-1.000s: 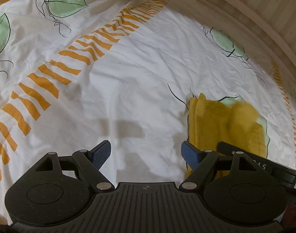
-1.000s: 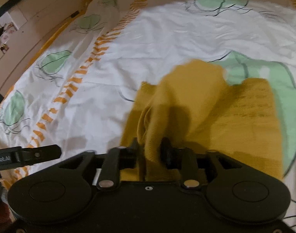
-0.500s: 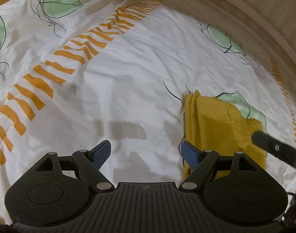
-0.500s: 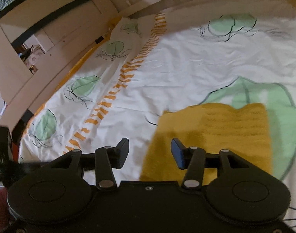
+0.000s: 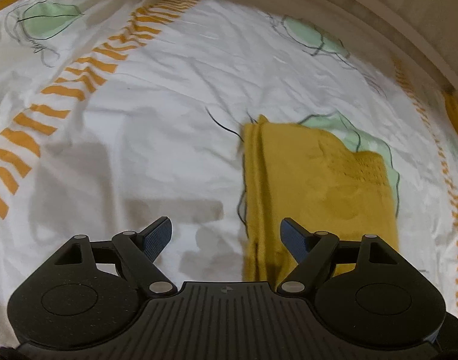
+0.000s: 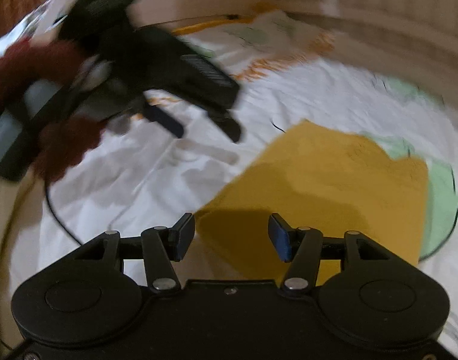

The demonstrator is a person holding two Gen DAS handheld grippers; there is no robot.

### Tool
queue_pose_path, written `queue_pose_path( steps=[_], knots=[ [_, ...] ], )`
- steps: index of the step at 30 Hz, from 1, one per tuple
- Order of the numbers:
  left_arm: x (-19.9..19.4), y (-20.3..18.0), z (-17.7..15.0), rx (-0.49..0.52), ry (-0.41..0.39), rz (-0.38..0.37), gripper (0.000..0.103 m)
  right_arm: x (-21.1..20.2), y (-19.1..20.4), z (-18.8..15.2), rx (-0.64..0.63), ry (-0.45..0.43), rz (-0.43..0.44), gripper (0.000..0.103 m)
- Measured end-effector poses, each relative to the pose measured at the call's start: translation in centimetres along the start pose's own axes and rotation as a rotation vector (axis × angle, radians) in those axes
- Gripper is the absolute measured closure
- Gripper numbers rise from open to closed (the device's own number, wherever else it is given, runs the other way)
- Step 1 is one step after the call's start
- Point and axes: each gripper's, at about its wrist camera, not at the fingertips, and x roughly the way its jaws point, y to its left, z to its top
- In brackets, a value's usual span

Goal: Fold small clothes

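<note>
Mustard cloth [image 5: 319, 186] lies folded mid-bed [image 5: 174, 138]; right gripper [image 6: 232, 237], empty, jaws opening, and wide, empty left gripper [image 5: 225, 237] should next pinch matching corners evenly.

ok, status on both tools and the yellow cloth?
Left tool open, empty. Right tool opening, nothing between the pads. Mustard-yellow knit cloth lies folded flat on the white leaf-print bedsheet. Nothing in the way.

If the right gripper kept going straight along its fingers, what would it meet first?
Most likely the yellow cloth lying flat on the bedsheet; the opening right gripper holds nothing and nothing stands between, though depth is unclear.
</note>
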Motion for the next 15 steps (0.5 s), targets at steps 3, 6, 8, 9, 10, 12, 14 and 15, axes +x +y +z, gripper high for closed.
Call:
queue_pose_path(
  steps=[3,6,8,9,10,12,14,15],
  knots=[
    [0.4,-0.5,-0.1,0.011,0.012,-0.002,0.024,0.3,1.6,-0.3,-0.126,-0.003,-0.026,0.042],
    [0.6,-0.7,-0.2,0.014,0.019,-0.001,0.024,0.8,2.3,-0.9,-0.236,0.016,-0.065,0.043],
    [0.7,-0.7,-0.2,0.014,0.02,0.0,0.024,1.2,2.6,-1.1,-0.285,0.022,-0.09,0.045],
    [0.7,-0.8,-0.2,0.012,0.021,0.001,0.024,1.2,2.7,-1.2,-0.302,0.024,-0.097,0.046],
    [0.8,-0.7,-0.2,0.01,0.023,0.0,0.024,1.4,2.8,-1.2,-0.318,0.026,-0.103,0.047],
    [0.8,-0.7,-0.2,0.004,0.026,-0.003,0.024,1.7,2.9,-1.3,-0.348,0.03,-0.118,0.061],
    [0.9,-0.6,-0.3,0.002,0.028,-0.001,0.024,2.1,3.1,-1.3,-0.37,0.033,-0.128,0.067],
    [0.9,-0.6,-0.3,0.002,0.029,0.0,0.024,2.2,3.0,-1.4,-0.368,0.03,-0.127,0.071]
  ],
)
